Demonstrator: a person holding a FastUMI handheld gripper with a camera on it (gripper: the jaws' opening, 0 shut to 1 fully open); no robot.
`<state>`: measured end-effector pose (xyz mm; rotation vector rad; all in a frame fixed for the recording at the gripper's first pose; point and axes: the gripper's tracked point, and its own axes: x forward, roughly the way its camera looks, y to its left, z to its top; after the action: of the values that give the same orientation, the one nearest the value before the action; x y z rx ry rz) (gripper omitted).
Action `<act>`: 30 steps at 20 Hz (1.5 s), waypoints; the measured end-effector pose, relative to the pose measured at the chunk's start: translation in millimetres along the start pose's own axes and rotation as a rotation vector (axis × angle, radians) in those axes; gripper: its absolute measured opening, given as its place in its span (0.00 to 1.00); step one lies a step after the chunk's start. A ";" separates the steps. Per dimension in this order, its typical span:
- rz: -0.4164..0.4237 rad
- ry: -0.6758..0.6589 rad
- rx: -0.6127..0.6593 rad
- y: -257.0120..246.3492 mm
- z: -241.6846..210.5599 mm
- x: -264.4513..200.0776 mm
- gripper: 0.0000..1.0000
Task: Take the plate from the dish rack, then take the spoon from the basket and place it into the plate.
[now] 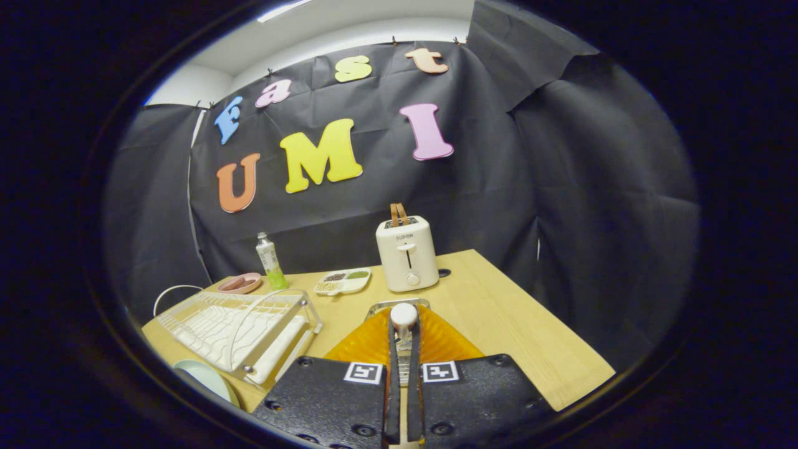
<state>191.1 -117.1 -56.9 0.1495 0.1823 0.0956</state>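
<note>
the gripper [404, 349] sits at the bottom centre of the frame, its two fingers [394, 362] drawn close together and pressing on the thin handle of a spoon with a round white end [404, 316], which stands up between the fingertips. right behind the spoon, in the lower middle, is the orange ribbed plastic basket [442, 343] with a pale rim, resting on the light wooden table [499, 312].

at the lower left lies the white wire dish rack [237, 327] in its clear tray. just in front of the rack, at the far lower left, a pale green round plate [209, 377] lies flat on the table, partly cut off by the edge of the view.

further back, left of centre, there is a pink shallow dish [239, 284], a small clear bottle with a green base [270, 260] beside it, and a white divided tray holding grains [343, 281]. in the middle of the frame stands a white toaster [407, 254] with two brown slices [399, 214] sticking out of its top.
</note>
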 end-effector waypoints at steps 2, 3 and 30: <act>-0.030 -0.042 -0.031 -3.0 15.7 -19.2 0.09; -0.048 -0.071 -0.042 -4.1 25.1 -29.1 0.09; 0.646 0.261 -0.511 281.9 -67.6 -179.9 0.09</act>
<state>-20.5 150.4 -47.3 -0.3225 0.3590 0.7998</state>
